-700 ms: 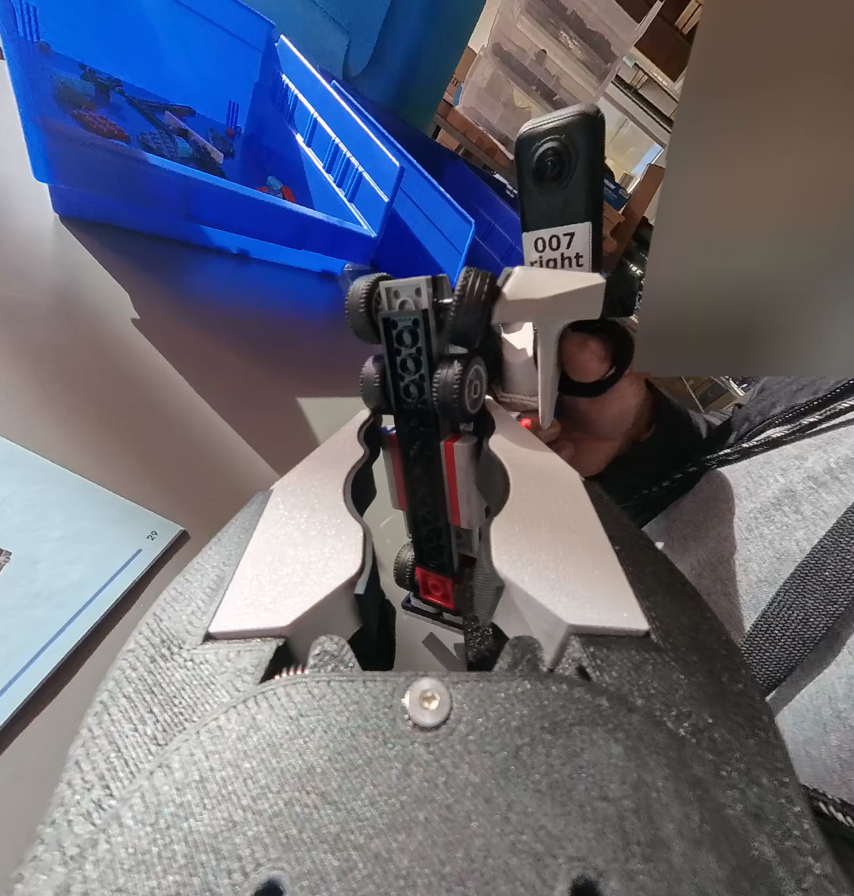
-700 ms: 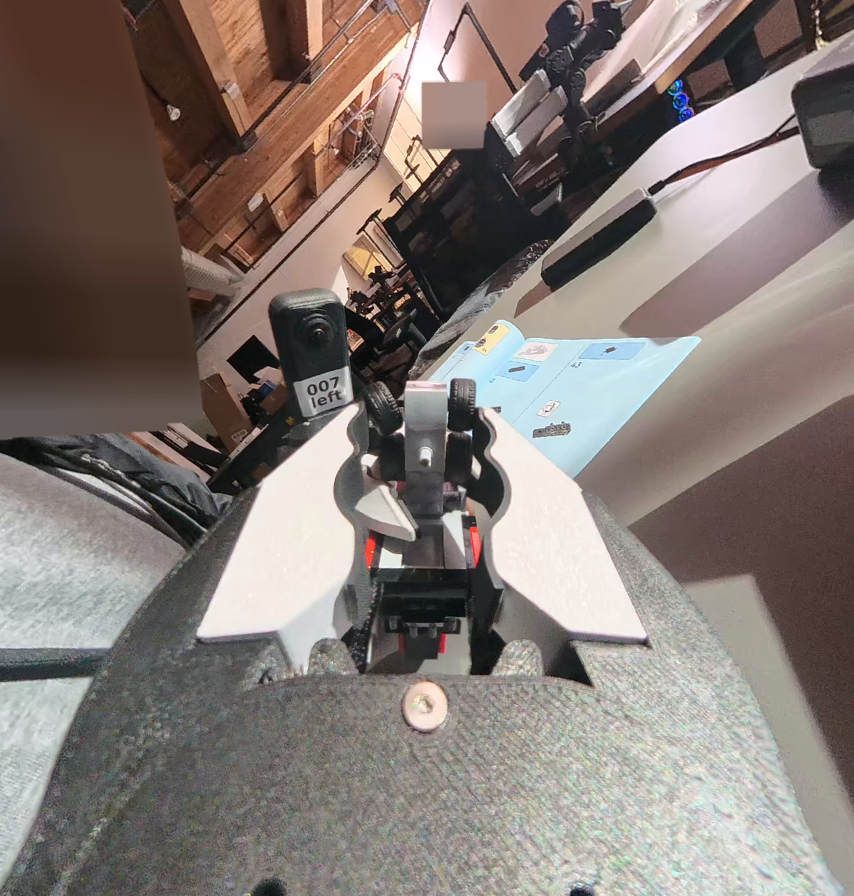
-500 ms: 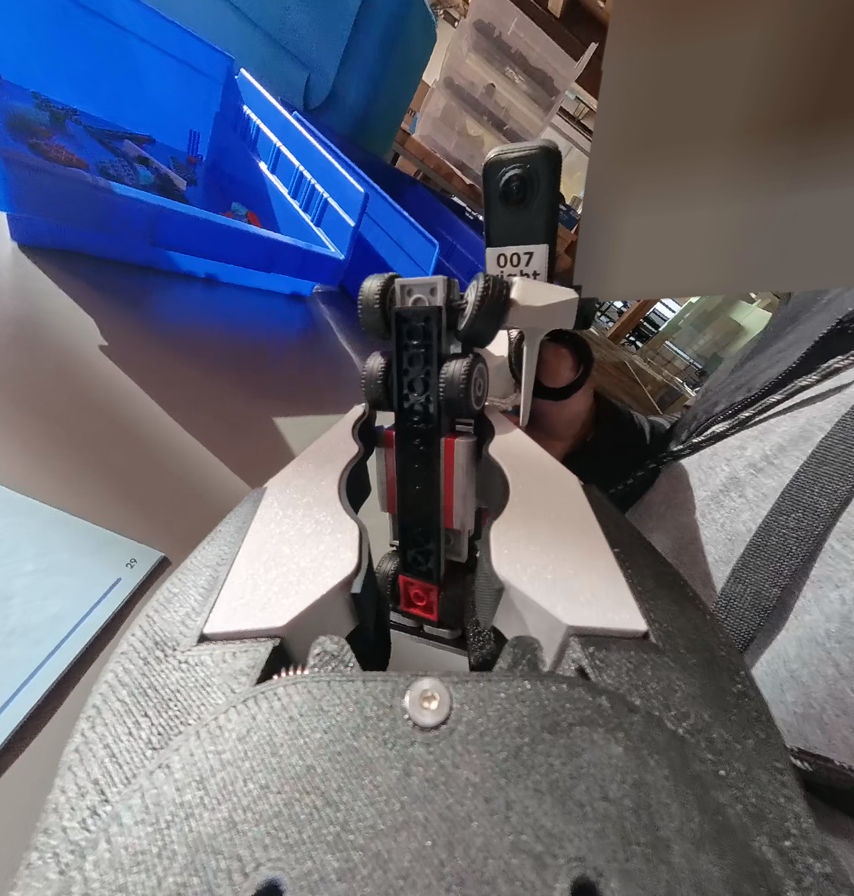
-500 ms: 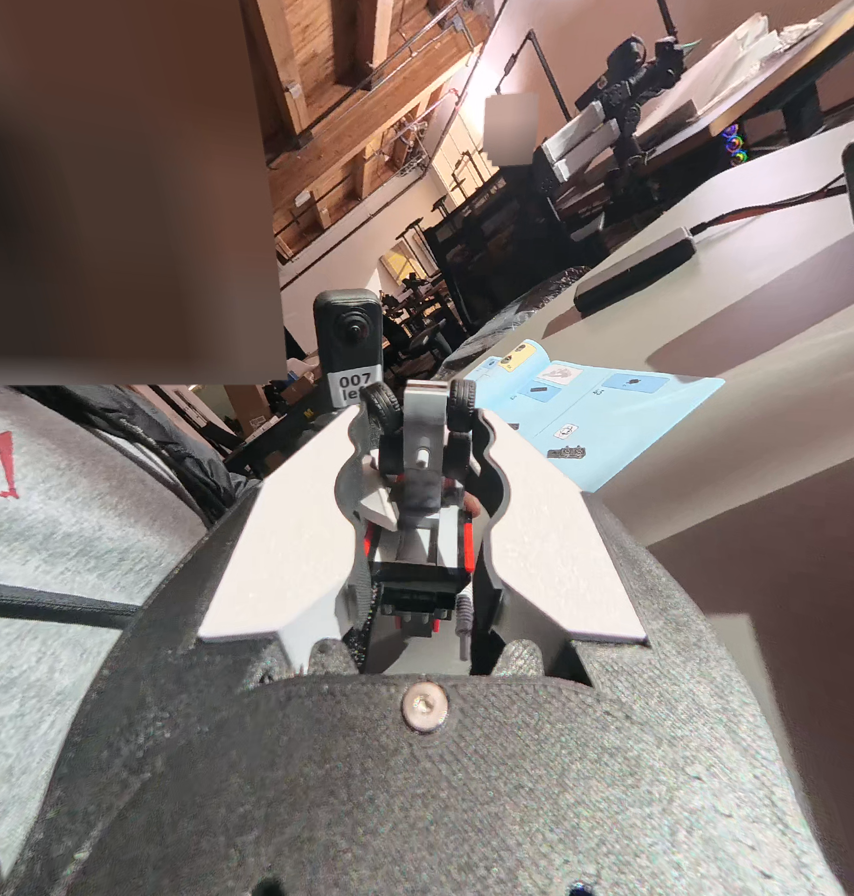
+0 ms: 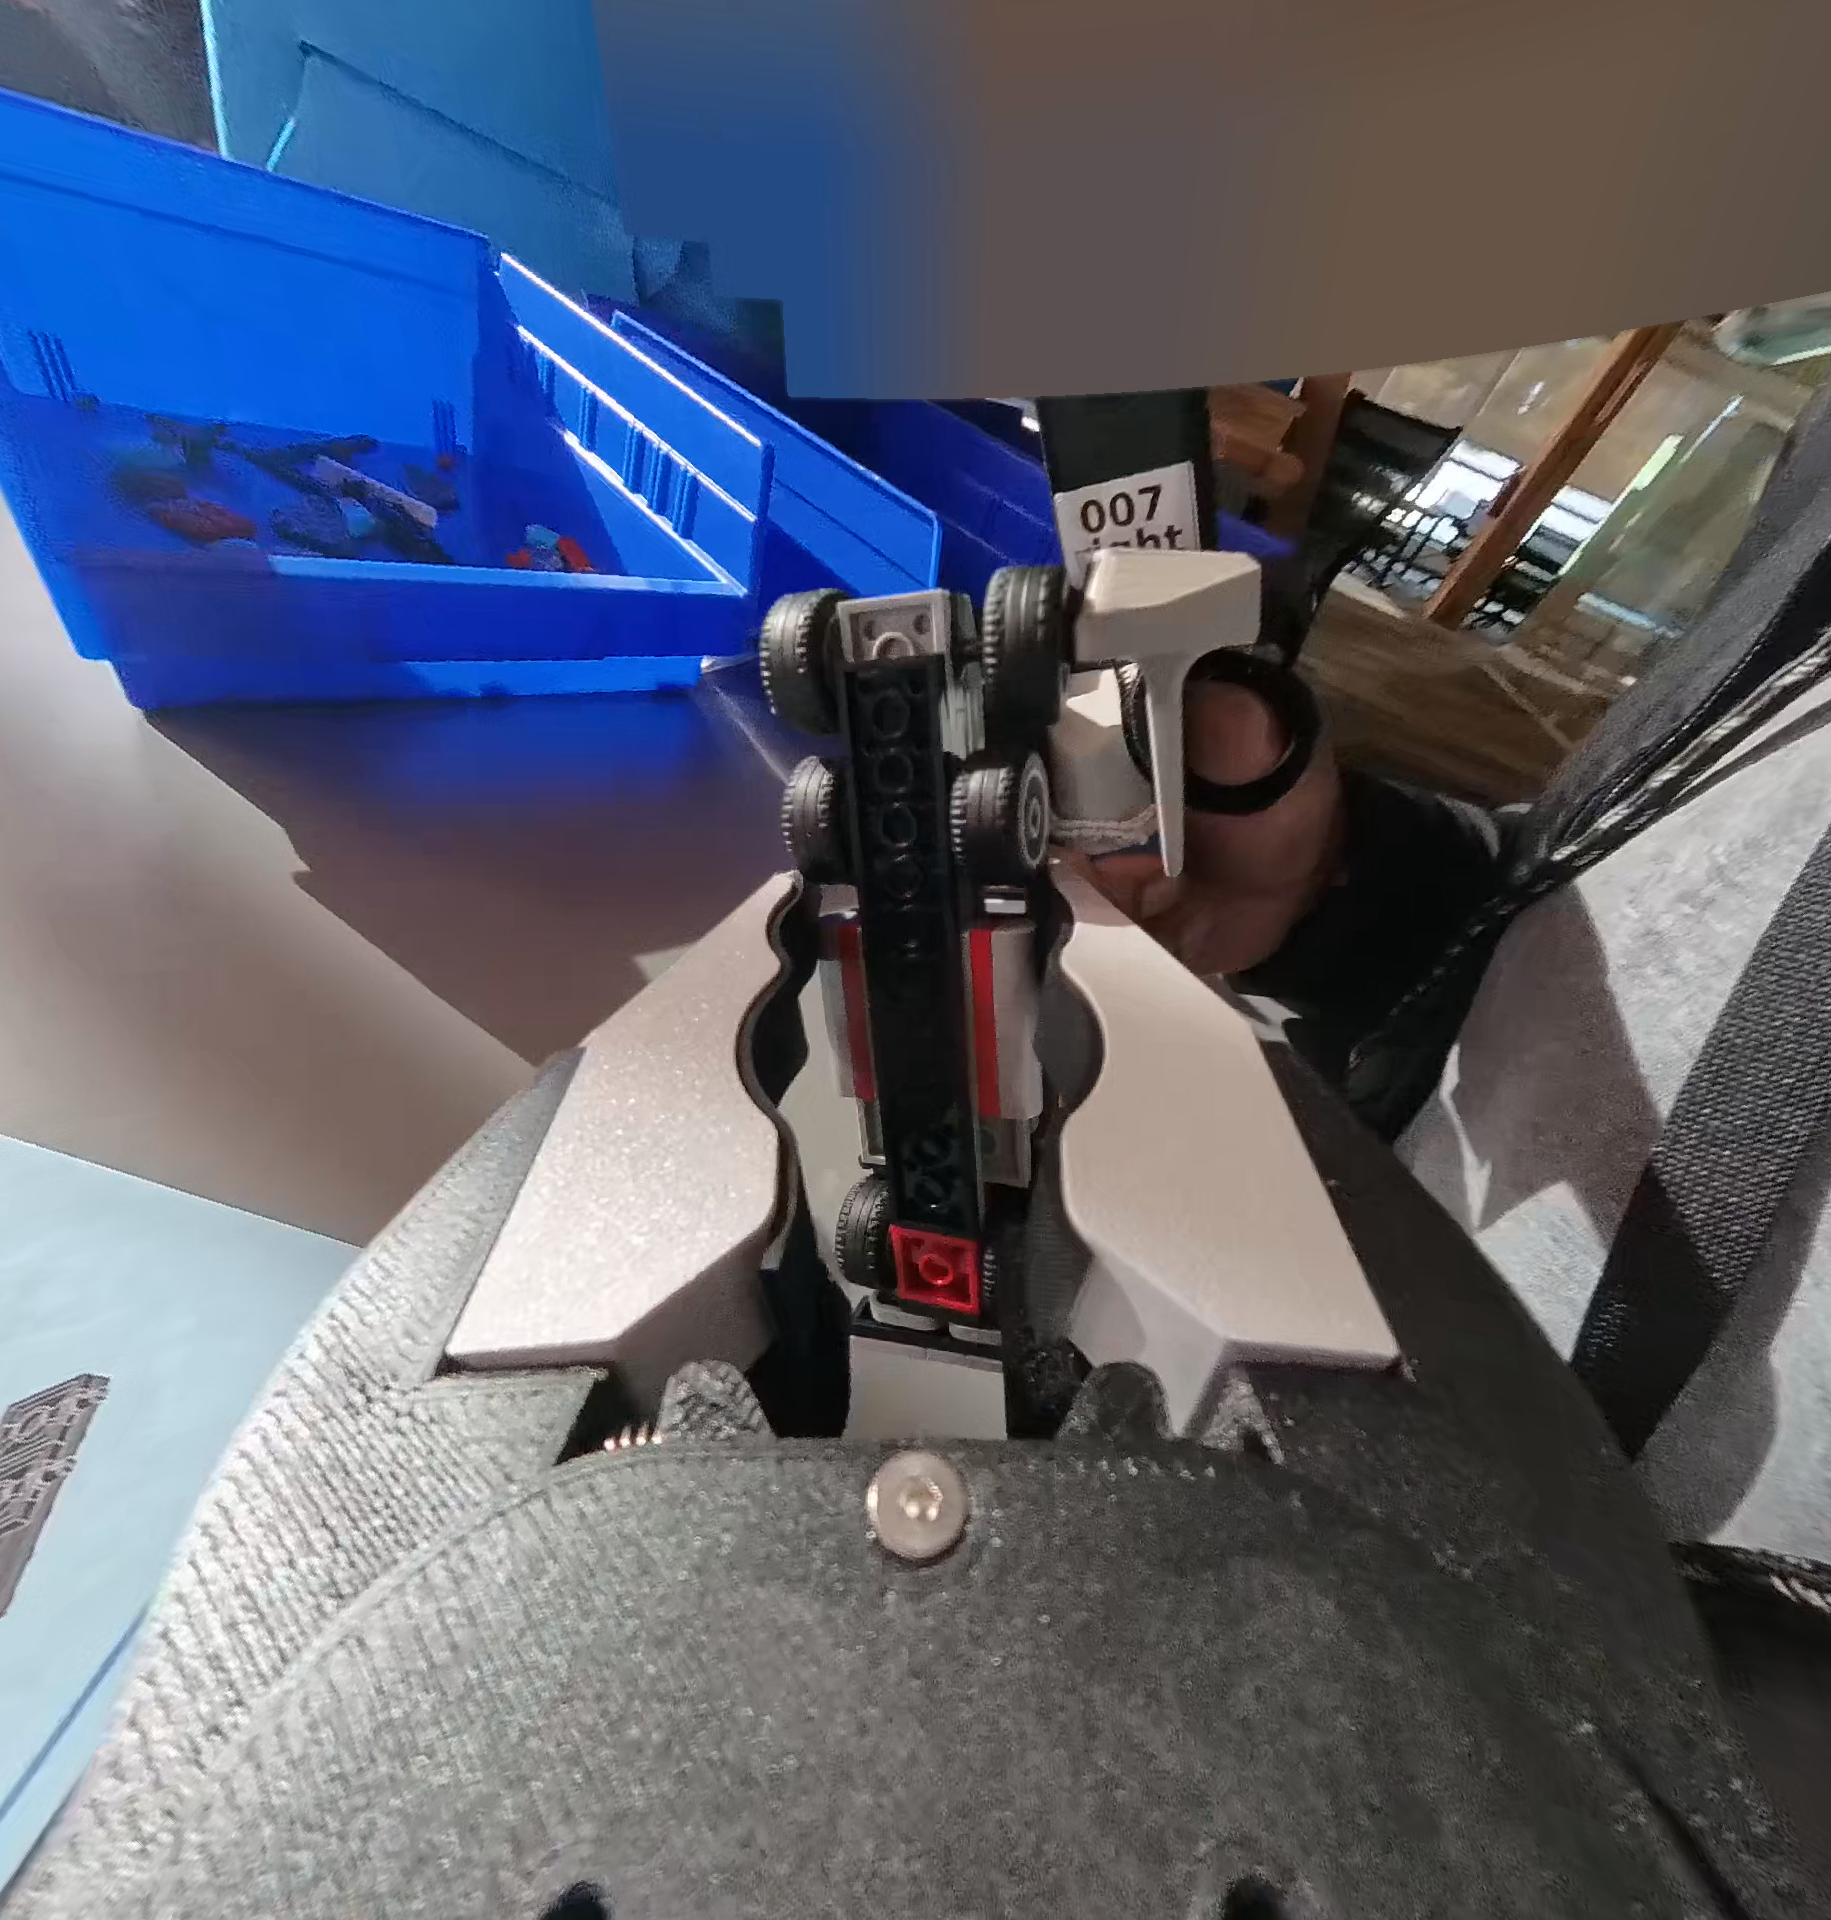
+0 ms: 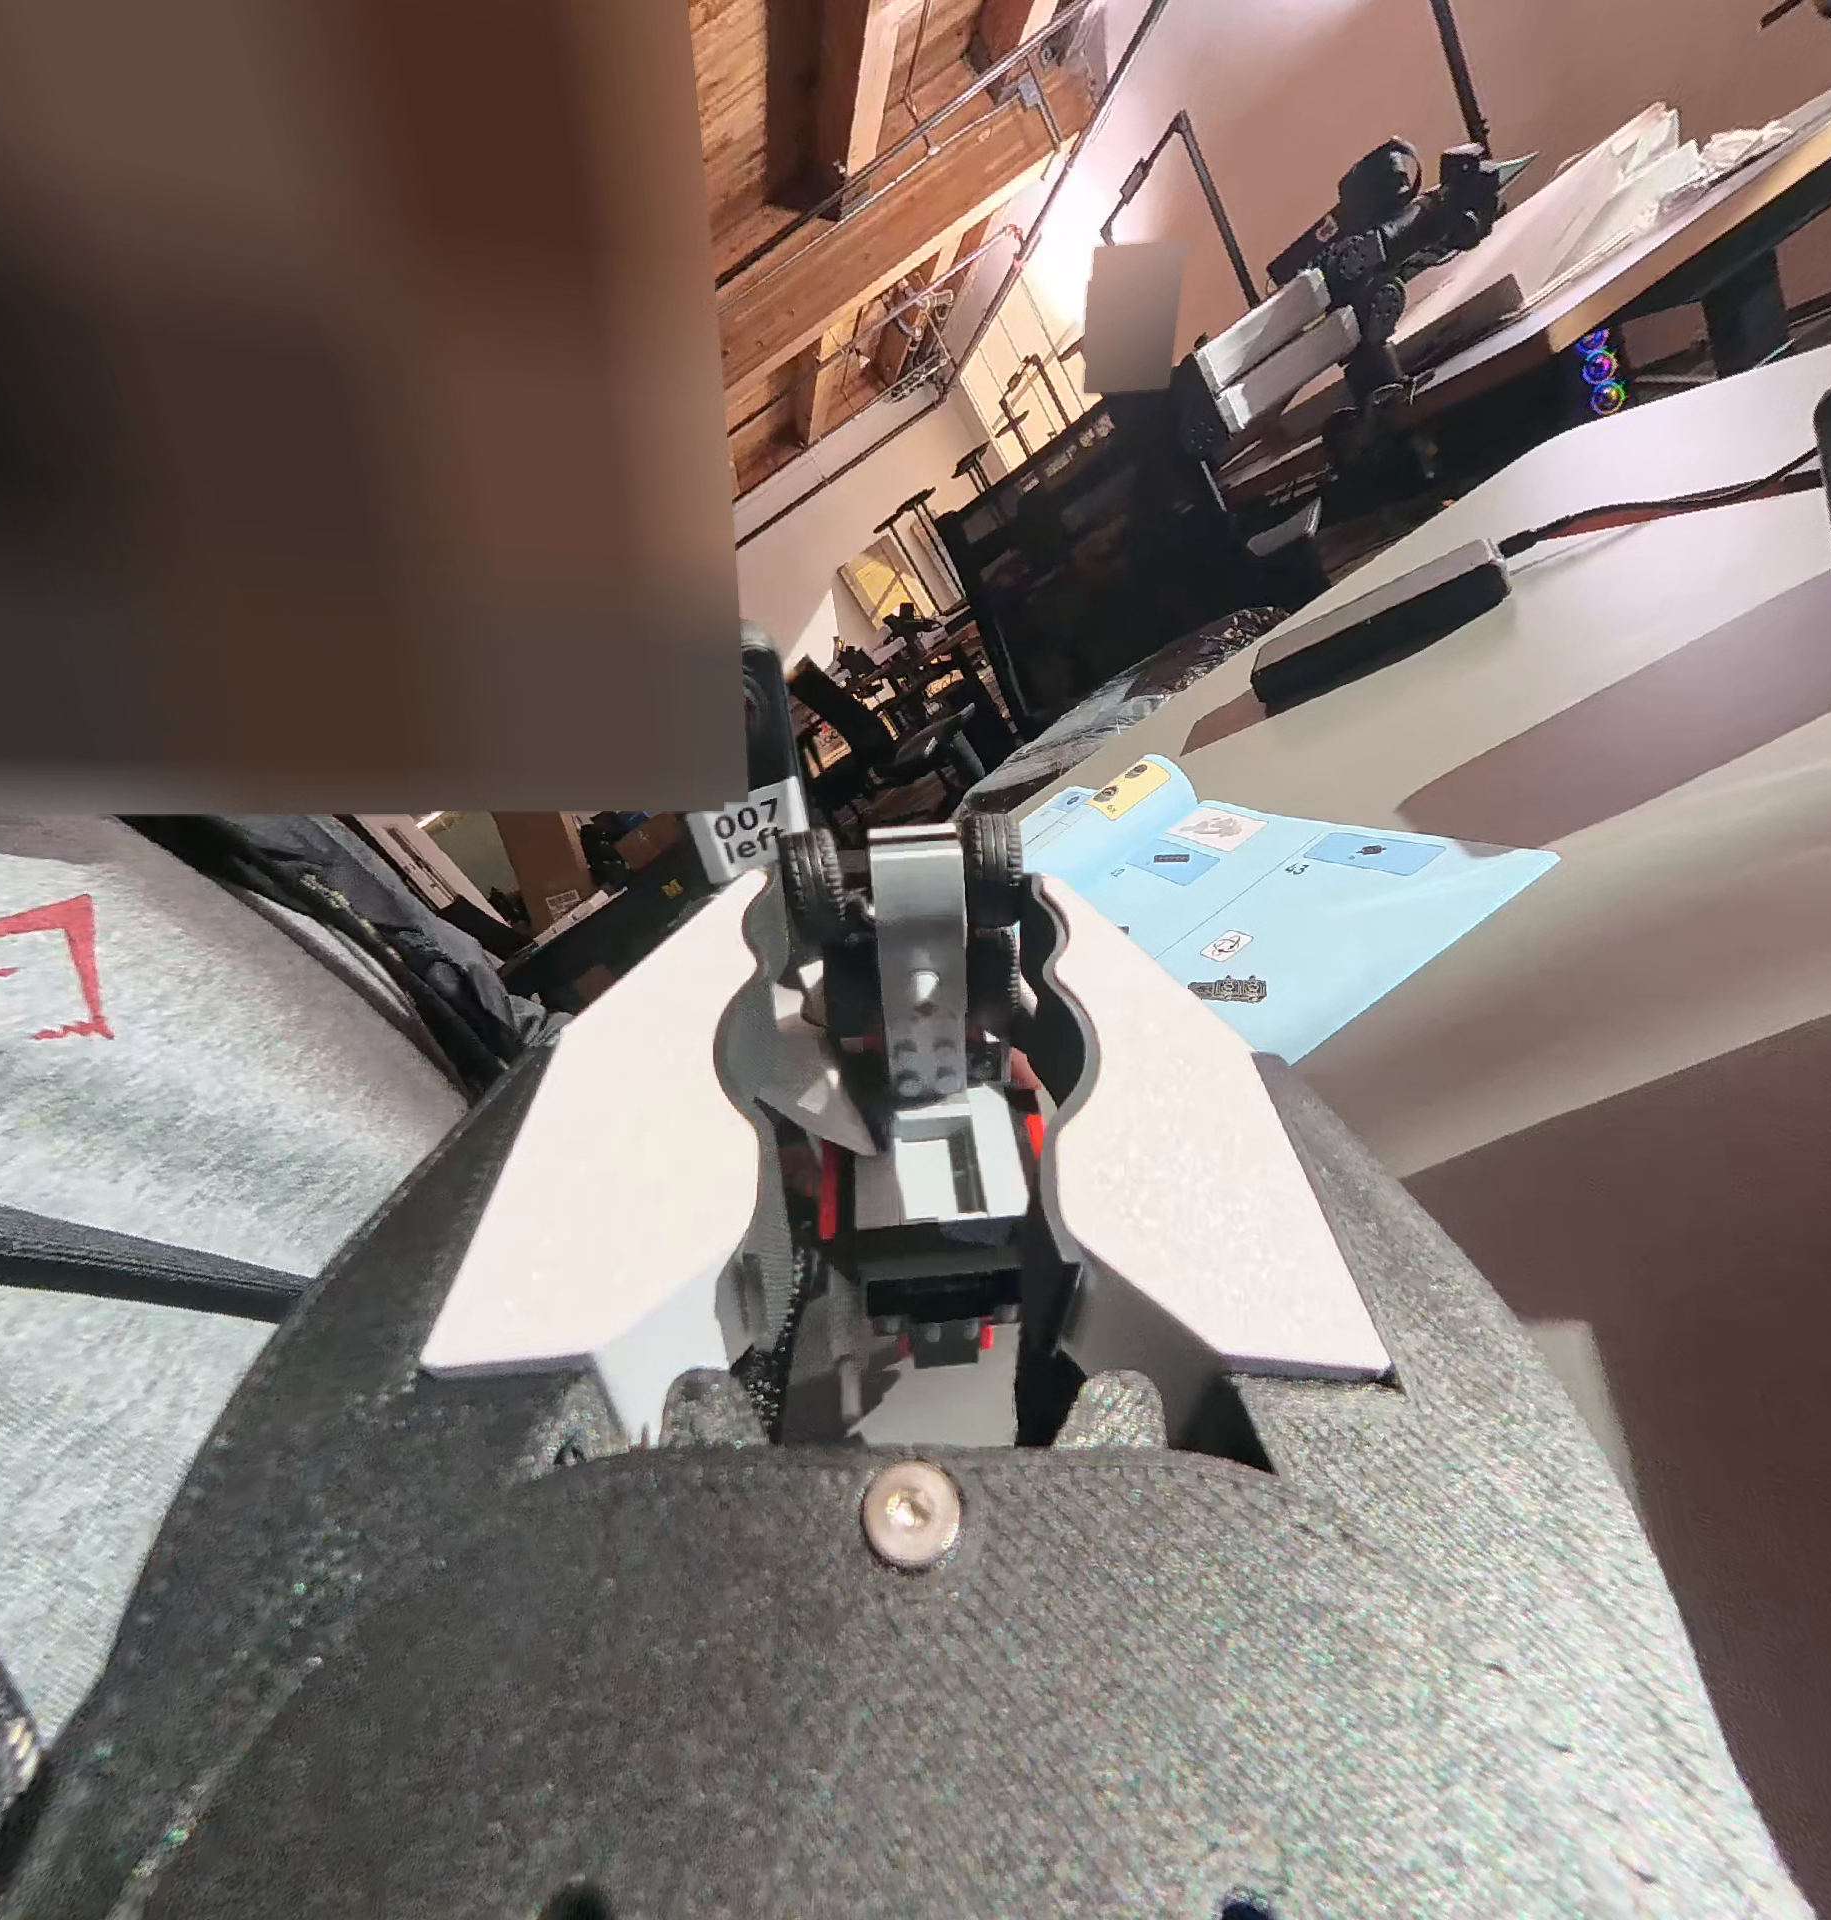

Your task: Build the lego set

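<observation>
The left hand-held gripper (image 5: pixel 916 1039) is clamping a lego truck (image 5: pixel 916 987) between its two pale fingers (image 5: pixel 641 1174), closed as far as the model's body allows; the truck is lying underside up along the fingers, its black chassis plate facing the camera and its front wheels sticking out past the fingertips, held up off the desk (image 5: pixel 267 883). The right hand-held gripper (image 6: pixel 911 1091) is closing on the same lego truck (image 6: pixel 926 1039) from the opposite end, its fingers (image 6: pixel 620 1164) pressing the grey and red body, with a tip of the left hand-held gripper wedging in on the left side of that gap. In the left wrist view, the right hand-held gripper's grey fingertip (image 5: pixel 1165 613) is touching the truck's front right wheel, and a person's hand (image 5: pixel 1233 831) is gripping the handle just behind it. A blue parts bin (image 5: pixel 402 603) holding loose bricks is sitting on the desk well beyond the truck, and a light blue instruction booklet (image 5: pixel 69 1403) is lying at the lower left. In the right wrist view the booklet (image 6: pixel 1306 914) is lying open on the desk (image 6: pixel 1617 831) past the fingertips, with a dark flat device (image 6: pixel 1378 634) and its cable farther back. A grey garment with black straps (image 5: pixel 1669 1143) is crowding the right edge of the left wrist view.
</observation>
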A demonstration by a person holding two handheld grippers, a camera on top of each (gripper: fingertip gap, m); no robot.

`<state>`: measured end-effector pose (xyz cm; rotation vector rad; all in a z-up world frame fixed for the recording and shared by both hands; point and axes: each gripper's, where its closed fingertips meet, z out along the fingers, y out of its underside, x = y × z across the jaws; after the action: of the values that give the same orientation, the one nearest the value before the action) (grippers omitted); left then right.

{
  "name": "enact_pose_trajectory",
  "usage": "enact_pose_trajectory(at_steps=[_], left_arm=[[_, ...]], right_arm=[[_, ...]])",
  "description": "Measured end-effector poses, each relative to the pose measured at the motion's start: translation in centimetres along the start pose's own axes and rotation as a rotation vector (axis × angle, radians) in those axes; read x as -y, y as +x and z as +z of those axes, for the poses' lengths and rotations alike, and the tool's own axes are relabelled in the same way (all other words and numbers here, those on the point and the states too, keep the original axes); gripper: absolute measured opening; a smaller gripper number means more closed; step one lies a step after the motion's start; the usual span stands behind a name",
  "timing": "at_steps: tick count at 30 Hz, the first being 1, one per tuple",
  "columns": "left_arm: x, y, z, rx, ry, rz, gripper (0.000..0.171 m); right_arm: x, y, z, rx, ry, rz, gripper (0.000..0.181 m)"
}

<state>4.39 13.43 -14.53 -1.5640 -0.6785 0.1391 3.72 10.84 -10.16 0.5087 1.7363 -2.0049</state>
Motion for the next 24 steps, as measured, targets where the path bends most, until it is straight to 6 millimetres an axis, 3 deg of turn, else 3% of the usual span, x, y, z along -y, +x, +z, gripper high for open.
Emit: enact_pose_trajectory(at_steps=[8, 24], left_arm=[[0.25, -0.10, -0.07, 0.065, 0.016, 0.107, 0.041], [0.71, 0.31, -0.46, 0.063, 0.056, 0.155, 0.041]], right_arm=[[0.49, -0.30, -0.27, 0.008, 0.041, -0.022, 0.047], [0.16, -0.93, -0.26, 0.004, 0.026, -0.165, 0.047]])
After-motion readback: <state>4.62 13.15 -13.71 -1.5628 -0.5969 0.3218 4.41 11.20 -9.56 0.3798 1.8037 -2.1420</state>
